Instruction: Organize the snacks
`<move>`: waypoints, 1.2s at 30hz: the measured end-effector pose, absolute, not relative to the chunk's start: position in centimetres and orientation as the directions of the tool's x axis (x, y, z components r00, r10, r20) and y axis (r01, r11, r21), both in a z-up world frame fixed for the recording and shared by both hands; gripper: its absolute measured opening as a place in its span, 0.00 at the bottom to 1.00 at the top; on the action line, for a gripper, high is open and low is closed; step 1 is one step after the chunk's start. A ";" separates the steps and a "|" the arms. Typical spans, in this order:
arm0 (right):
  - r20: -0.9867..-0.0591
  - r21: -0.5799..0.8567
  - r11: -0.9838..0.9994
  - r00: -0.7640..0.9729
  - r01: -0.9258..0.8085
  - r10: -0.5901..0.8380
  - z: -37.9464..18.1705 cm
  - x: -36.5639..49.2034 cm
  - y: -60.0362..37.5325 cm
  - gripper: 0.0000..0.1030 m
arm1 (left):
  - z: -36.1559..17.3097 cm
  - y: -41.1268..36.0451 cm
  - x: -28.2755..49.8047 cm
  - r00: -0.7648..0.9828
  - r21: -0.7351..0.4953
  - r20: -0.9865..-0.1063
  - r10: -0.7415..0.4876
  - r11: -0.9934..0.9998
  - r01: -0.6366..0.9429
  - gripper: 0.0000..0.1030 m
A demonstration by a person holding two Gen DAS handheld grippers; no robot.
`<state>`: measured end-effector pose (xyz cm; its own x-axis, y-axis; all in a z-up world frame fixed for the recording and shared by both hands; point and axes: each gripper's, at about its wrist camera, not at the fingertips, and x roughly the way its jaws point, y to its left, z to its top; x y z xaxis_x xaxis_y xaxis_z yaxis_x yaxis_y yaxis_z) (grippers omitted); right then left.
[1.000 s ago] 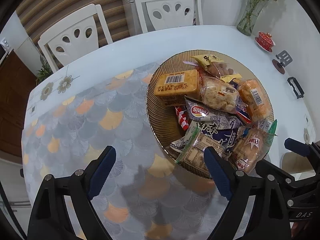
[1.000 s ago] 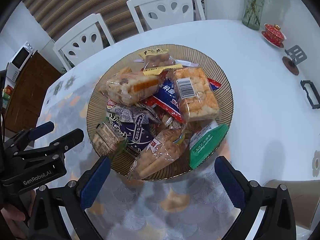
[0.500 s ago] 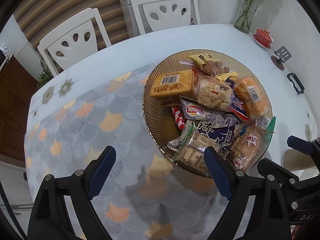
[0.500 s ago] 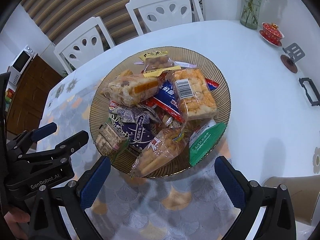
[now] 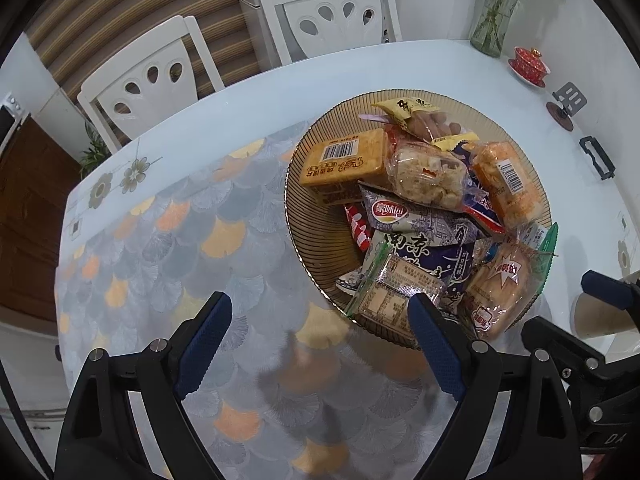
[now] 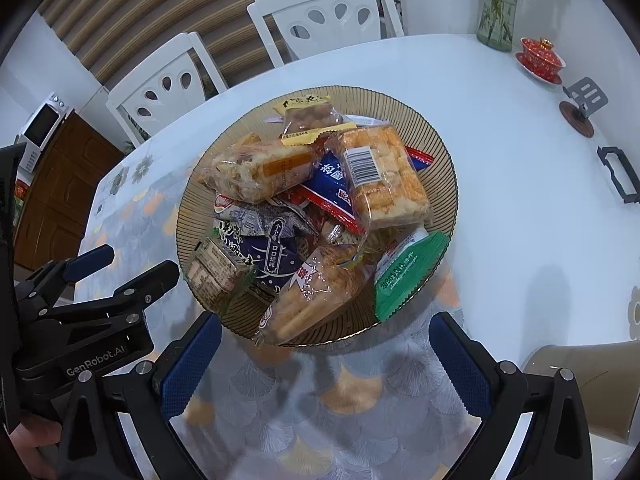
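Nearest the cameras, left gripper (image 5: 320,336) and right gripper (image 6: 326,354) hover with jaws wide, empty, now slightly closer to the ribbed bowl (image 6: 448,184) than before. "GenRobot.AI" marks the left housing. Snack packets (image 6: 376,176) are heaped inside; bare table (image 6: 520,216) surrounds the rim.

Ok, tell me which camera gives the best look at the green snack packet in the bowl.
The right wrist view. There the green snack packet lies face-up near the bowl rim, its whole front and printed text showing. In the left wrist view only a thin green edge shows behind the breadstick packet.
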<state>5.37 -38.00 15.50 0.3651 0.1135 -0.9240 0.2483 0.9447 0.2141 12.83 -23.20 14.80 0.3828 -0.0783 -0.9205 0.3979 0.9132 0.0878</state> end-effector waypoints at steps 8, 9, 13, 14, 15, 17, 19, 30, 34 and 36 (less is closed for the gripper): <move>-0.924 0.216 0.944 0.365 0.250 0.115 15.5 5.1 -38.1 1.00 | 14.6 -23.5 12.7 0.374 0.086 -0.924 -0.077 0.913 0.400 0.86; -0.925 0.216 0.943 0.363 0.253 0.114 15.5 5.0 -38.1 1.00 | 14.6 -23.6 12.7 0.375 0.087 -0.924 -0.077 0.912 0.401 0.86; -0.924 0.219 0.941 0.364 0.259 0.115 15.5 4.8 -38.2 1.00 | 14.7 -23.5 12.5 0.377 0.075 -0.922 -0.086 0.916 0.394 0.86; -0.924 0.220 0.941 0.365 0.259 0.115 15.5 4.8 -38.2 1.00 | 14.8 -23.4 12.5 0.380 0.070 -0.920 -0.091 0.919 0.388 0.86; -0.924 0.218 0.941 0.366 0.260 0.113 15.5 4.8 -38.2 1.00 | 14.8 -23.3 12.6 0.382 0.066 -0.919 -0.092 0.922 0.381 0.86; -0.924 0.217 0.941 0.365 0.260 0.112 15.5 4.7 -38.1 1.00 | 14.8 -23.3 12.7 0.379 0.060 -0.921 -0.095 0.923 0.380 0.86; -0.924 0.216 0.941 0.365 0.260 0.111 15.5 4.7 -38.1 1.00 | 14.9 -23.2 12.7 0.381 0.064 -0.920 -0.093 0.923 0.379 0.86; -0.926 0.216 0.945 0.357 0.247 0.118 15.3 4.9 -37.9 1.00 | 14.8 -23.1 12.7 0.376 0.059 -0.921 -0.096 0.923 0.380 0.86; -0.927 0.215 0.945 0.356 0.246 0.118 15.3 5.0 -37.9 1.00 | 14.8 -23.0 12.7 0.378 0.061 -0.921 -0.094 0.923 0.379 0.86; -0.928 0.211 0.946 0.354 0.244 0.116 15.4 5.1 -37.9 1.00 | 14.8 -23.0 12.7 0.378 0.061 -0.921 -0.094 0.924 0.378 0.86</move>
